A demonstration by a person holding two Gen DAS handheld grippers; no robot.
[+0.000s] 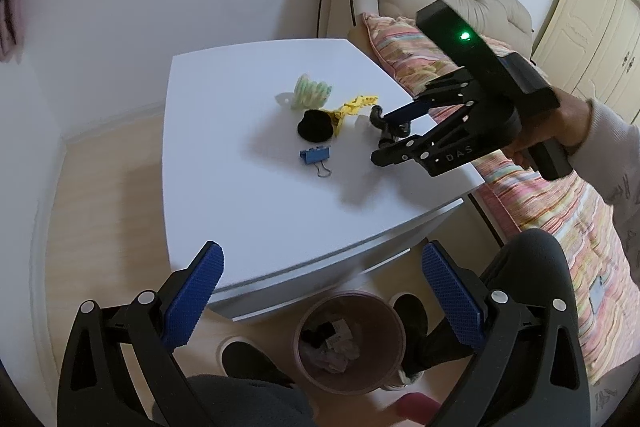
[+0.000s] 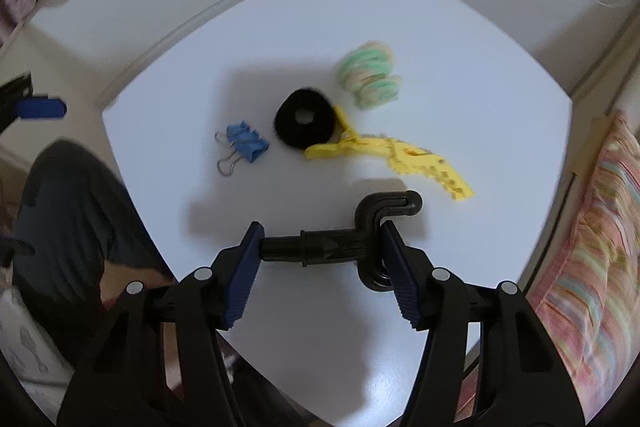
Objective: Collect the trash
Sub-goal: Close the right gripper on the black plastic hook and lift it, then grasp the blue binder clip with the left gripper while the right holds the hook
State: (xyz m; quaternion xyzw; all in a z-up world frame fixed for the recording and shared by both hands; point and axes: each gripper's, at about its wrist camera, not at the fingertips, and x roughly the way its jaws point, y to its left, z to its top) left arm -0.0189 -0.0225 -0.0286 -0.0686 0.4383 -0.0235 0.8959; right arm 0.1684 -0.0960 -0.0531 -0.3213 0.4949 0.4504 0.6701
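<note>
In the right wrist view, the black hooked plastic part [image 2: 340, 247] is being gripped by the right gripper [image 2: 322, 259], its long axis running crosswise from 9 o'clock to 3 o'clock between the blue pads [image 2: 244, 271]. The straight shaft end is being pressed by the pad at 9 o'clock, while the curved hook end, bending up toward 1 o'clock, is being pressed by the other pad. The jaws are being kept partly closed, with the part spanning the whole gap, just above the white table [image 2: 460, 67].

Beyond the part, toward 12 o'clock, a yellow torn wrapper [image 2: 392, 155] is lying with its long axis slanting from 10 to 4 o'clock. A black ring [image 2: 304, 123] is touching its 10 o'clock end, a blue binder clip [image 2: 244, 145] is lying just beside the ring at 9 o'clock, and a green and pink coiled item [image 2: 372, 75] is lying farthest, at 1 o'clock.

In the left wrist view, the left gripper [image 1: 320, 291] is being held wide open and is holding nothing, above a pink waste bin [image 1: 350, 341] on the floor, with scraps inside. Farther off, at 2 o'clock, the right gripper [image 1: 394, 131] is being held over the table's edge by a hand [image 1: 560, 123], pointing toward 9 o'clock.
</note>
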